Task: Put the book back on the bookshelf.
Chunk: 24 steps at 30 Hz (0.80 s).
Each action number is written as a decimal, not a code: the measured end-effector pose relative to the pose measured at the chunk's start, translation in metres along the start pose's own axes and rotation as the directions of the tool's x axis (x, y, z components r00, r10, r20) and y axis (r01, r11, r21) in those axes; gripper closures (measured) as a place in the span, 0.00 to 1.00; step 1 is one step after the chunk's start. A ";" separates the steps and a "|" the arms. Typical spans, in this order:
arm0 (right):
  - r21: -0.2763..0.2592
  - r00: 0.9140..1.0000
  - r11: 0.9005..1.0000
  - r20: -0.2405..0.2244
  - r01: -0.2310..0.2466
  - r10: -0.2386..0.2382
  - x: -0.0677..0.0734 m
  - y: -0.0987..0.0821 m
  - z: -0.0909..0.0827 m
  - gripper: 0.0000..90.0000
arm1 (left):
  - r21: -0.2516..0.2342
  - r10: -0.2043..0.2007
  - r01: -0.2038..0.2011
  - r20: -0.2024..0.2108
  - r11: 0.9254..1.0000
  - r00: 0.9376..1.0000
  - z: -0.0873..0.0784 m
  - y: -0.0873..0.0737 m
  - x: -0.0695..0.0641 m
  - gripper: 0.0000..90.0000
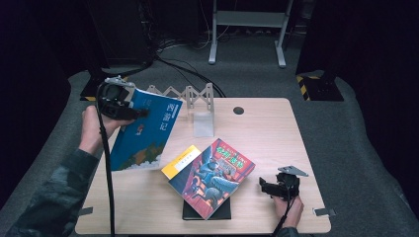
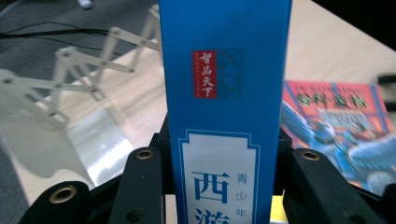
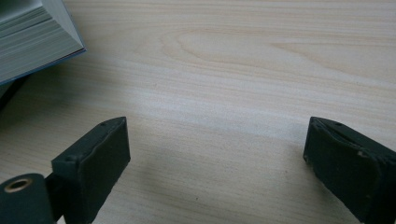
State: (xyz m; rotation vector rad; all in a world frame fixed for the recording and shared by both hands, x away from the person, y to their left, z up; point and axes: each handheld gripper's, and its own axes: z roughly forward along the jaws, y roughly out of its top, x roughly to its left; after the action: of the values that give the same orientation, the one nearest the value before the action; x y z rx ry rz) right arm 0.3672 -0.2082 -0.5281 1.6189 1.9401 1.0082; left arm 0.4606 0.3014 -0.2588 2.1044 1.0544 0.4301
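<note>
A thick blue book [image 1: 143, 131] with white Chinese lettering hangs tilted above the table's left edge, and my left gripper [image 1: 141, 113] is shut on its spine near the top. In the left gripper view the blue spine [image 2: 226, 107] stands upright between the two black jaws, which press on both sides of it. My right gripper [image 1: 263, 187] rests low at the table's front right, open, its jaws wide apart over bare wood [image 3: 215, 154] with nothing between them. A red and blue illustrated book [image 1: 215, 176] lies in the middle, on top of a stack.
A yellow-covered book [image 1: 180, 161] and a black book [image 1: 190, 211] lie under the illustrated one. A white accordion-style book rack [image 1: 190, 96] with a clear bookend [image 1: 203, 123] stands at the table's back. A round cable hole [image 1: 238, 110] sits behind it. Cables cross the floor beyond.
</note>
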 end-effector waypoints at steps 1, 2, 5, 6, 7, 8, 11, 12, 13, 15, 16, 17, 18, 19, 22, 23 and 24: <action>0.000 1.000 1.000 0.003 -0.001 0.001 0.000 0.000 0.000 0.07 | 0.002 -0.005 0.005 0.000 1.000 1.000 -0.002 0.000 0.003 0.69; 0.003 1.000 1.000 0.006 0.001 -0.001 0.001 0.000 0.000 0.07 | -0.006 -0.009 0.009 -0.008 1.000 1.000 -0.003 0.000 0.005 0.69; 0.003 1.000 1.000 0.006 0.002 -0.002 0.001 0.000 0.000 0.07 | 0.000 -0.014 0.014 -0.025 1.000 1.000 -0.005 0.000 0.011 0.69; 0.002 1.000 1.000 0.007 0.002 -0.002 0.001 0.000 0.000 0.07 | -0.001 -0.020 0.020 -0.026 1.000 0.999 -0.005 -0.001 0.014 0.69; 0.001 1.000 1.000 0.007 0.003 -0.003 0.001 0.000 0.000 0.07 | -0.008 -0.025 0.025 -0.037 1.000 0.999 -0.004 -0.001 0.016 0.69; 0.002 1.000 1.000 0.008 0.005 -0.005 0.001 0.000 0.000 0.07 | -0.003 -0.032 0.032 -0.038 0.999 0.999 -0.004 -0.001 0.019 0.69; 0.006 1.000 1.000 0.012 0.014 -0.014 0.001 0.000 0.000 0.07 | -0.003 -0.043 0.043 -0.052 0.999 0.998 -0.005 -0.001 0.025 0.69; 0.006 1.000 1.000 0.016 0.017 -0.017 0.002 0.000 0.000 0.07 | -0.011 -0.046 0.045 -0.060 0.999 0.997 -0.004 -0.001 0.026 0.69; 0.008 1.000 1.000 0.018 0.018 -0.018 0.002 0.000 0.001 0.07 | -0.003 -0.041 0.041 -0.066 0.999 0.997 -0.005 -0.001 0.029 0.69; 0.006 0.999 1.000 0.024 0.026 -0.026 0.003 0.000 0.001 0.08 | -0.015 -0.059 0.058 -0.077 0.998 0.995 -0.005 0.000 0.032 0.69; 0.007 0.999 1.000 0.023 0.025 -0.025 0.003 0.000 0.001 0.08 | -0.016 -0.063 0.062 -0.079 0.998 0.995 -0.006 0.000 0.033 0.69; 0.005 0.999 1.000 0.024 0.024 -0.024 0.003 0.000 0.001 0.08 | -0.030 -0.073 0.070 -0.084 0.997 0.994 -0.005 0.001 0.035 0.69; 0.006 1.000 1.000 0.023 0.017 -0.017 0.003 0.000 0.001 0.08 | -0.035 -0.079 0.076 -0.087 0.996 0.993 -0.005 0.001 0.037 0.69; 0.005 1.000 1.000 0.024 0.017 -0.018 0.003 0.000 0.001 0.08 | -0.041 -0.090 0.087 -0.090 0.995 0.992 -0.006 0.002 0.039 0.69; 0.005 1.000 1.000 0.024 0.018 -0.019 0.003 0.000 0.001 0.08 | -0.050 -0.095 0.090 -0.109 0.995 0.989 -0.006 0.003 0.044 0.69; 0.004 0.999 1.000 0.025 0.024 -0.024 0.003 0.000 0.001 0.08 | -0.063 -0.105 0.098 -0.117 0.993 0.988 -0.006 0.003 0.045 0.69; 0.006 0.999 1.000 0.025 0.025 -0.026 0.003 0.000 0.001 0.08 | -0.046 -0.102 0.097 -0.118 0.994 0.988 -0.007 0.004 0.047 0.69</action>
State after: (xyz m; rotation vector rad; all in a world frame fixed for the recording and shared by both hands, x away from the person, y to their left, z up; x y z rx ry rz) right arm 0.3673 -0.2054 -0.5286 1.5982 1.9436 0.9689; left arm 0.4872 0.3404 -0.2520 2.0008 1.2041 0.5297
